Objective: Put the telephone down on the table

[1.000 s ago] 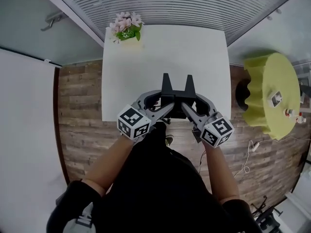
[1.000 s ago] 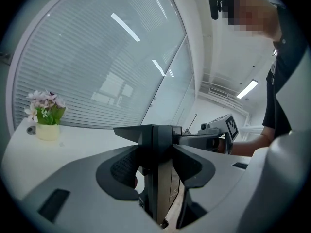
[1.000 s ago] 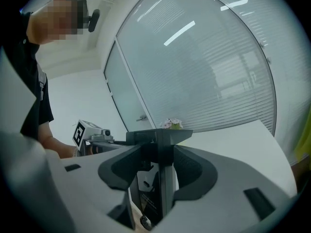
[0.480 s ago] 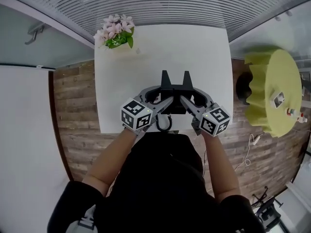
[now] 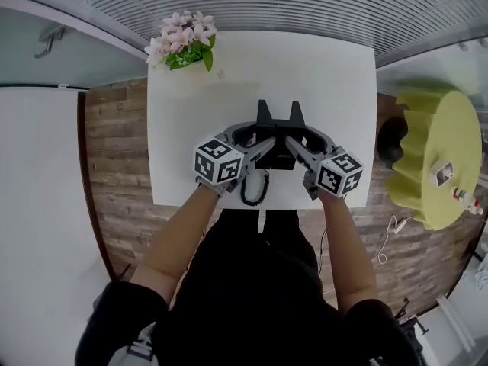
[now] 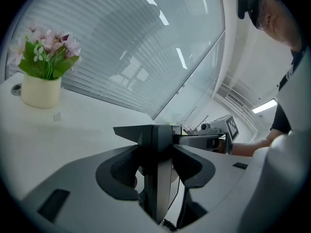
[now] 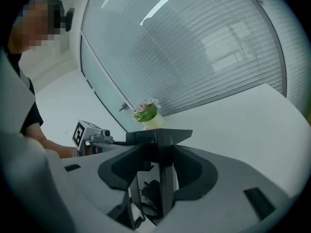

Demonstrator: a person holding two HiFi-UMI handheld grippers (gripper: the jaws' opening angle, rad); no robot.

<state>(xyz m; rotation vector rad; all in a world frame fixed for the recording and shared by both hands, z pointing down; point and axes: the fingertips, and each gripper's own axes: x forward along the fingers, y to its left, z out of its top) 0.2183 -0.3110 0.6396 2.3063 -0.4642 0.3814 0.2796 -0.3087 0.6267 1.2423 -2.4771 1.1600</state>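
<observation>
Clamping telephone point(image 5: 277, 152): left tongs point(image 6: 156, 136), right tongs point(image 7: 160, 141).

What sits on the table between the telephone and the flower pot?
Bare white table, apart from a tiny pale speck beside the flower pot, as the head view shows.

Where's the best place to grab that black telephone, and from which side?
Probably its thin left and right edges, one gripper from each side: the telephone is flat, and the left gripper and right gripper are each shut on an edge. Its coiled cord hangs at the near edge.
</observation>
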